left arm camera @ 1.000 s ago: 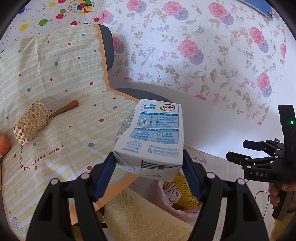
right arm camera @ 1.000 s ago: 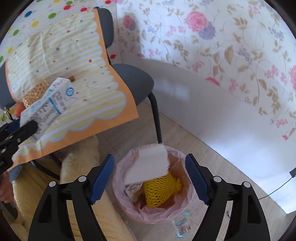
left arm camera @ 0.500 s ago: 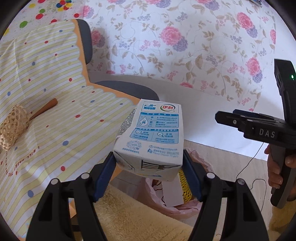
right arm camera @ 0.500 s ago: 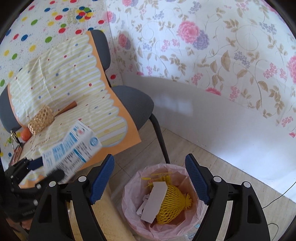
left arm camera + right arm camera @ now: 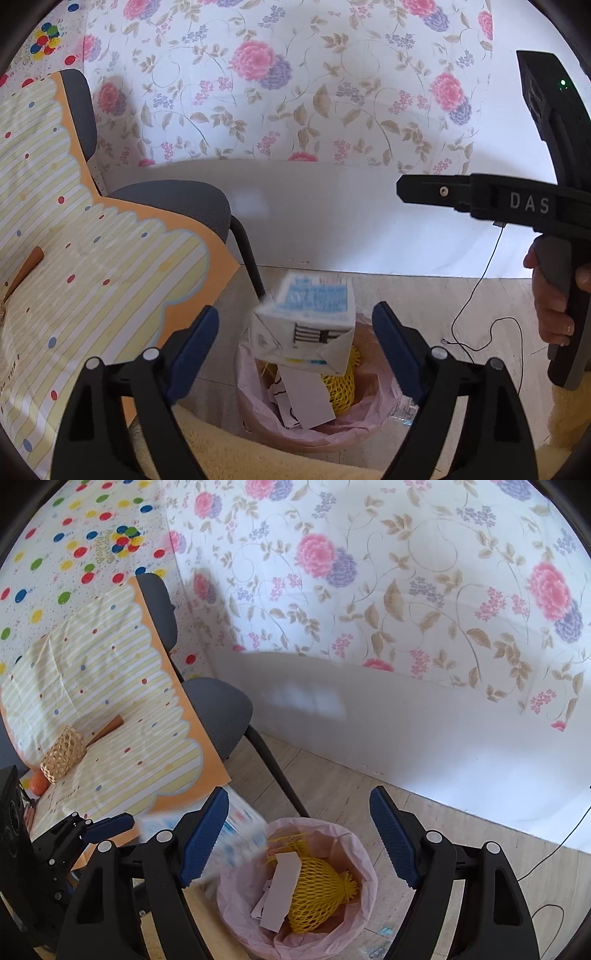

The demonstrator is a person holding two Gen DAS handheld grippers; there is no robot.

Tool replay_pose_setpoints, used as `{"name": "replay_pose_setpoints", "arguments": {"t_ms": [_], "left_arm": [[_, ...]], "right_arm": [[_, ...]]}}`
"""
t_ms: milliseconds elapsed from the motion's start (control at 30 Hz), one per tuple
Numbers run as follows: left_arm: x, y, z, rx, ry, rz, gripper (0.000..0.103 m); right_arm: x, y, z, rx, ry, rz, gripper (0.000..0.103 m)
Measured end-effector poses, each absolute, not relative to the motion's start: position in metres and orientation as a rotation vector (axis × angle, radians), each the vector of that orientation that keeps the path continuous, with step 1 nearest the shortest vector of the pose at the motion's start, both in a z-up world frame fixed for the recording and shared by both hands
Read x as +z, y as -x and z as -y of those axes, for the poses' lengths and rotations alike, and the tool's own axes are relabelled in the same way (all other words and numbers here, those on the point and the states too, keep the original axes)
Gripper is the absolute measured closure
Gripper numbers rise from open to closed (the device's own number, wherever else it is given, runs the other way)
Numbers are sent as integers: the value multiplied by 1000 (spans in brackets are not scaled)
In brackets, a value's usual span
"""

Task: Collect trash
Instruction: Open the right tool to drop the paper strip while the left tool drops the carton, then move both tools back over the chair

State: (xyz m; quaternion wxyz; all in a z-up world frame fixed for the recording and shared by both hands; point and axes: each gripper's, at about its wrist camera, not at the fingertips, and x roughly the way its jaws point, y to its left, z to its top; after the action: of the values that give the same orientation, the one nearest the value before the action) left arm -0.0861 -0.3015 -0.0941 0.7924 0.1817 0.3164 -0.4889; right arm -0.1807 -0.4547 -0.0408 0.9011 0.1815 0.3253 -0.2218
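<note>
A white and blue milk carton [image 5: 308, 325] is blurred in mid-air between the fingers of my open left gripper [image 5: 295, 332], touching neither, just above the pink-lined trash bin [image 5: 255, 402]. The bin holds a yellow foam net [image 5: 314, 893] and white paper [image 5: 280, 886]. In the right wrist view the carton [image 5: 240, 834] is a blur at the bin's left rim [image 5: 362, 849]. My right gripper [image 5: 299, 834] is open and empty above the bin; it also shows in the left wrist view [image 5: 480, 195].
A grey chair [image 5: 218, 709] draped with a striped yellow cloth [image 5: 110, 701] stands left of the bin; a woven basket [image 5: 62, 753] and an orange [image 5: 38, 782] lie on it. A floral wall is behind. A thin cable [image 5: 491, 280] runs across the floor at right.
My left gripper has opened and let go of the milk carton, which is dropping toward the bin. Both grippers have shifted over the bin.
</note>
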Motion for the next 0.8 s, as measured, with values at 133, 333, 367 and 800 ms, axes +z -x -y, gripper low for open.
{"name": "replay_pose_setpoints", "arguments": {"t_ms": [133, 333, 367, 800], "left_arm": [[-100, 73, 288, -973, -394, -715, 20], [-98, 47, 256, -821, -359, -756, 20], [-96, 44, 251, -808, -347, -758, 20], [-73, 6, 176, -607, -212, -765, 18]], "right_arm": [[-44, 174, 453, -437, -366, -691, 24], [-48, 159, 439, -394, -360, -719, 24], [-47, 158, 436, -388, -356, -719, 24], [-36, 102, 382, -222, -290, -728, 24]]}}
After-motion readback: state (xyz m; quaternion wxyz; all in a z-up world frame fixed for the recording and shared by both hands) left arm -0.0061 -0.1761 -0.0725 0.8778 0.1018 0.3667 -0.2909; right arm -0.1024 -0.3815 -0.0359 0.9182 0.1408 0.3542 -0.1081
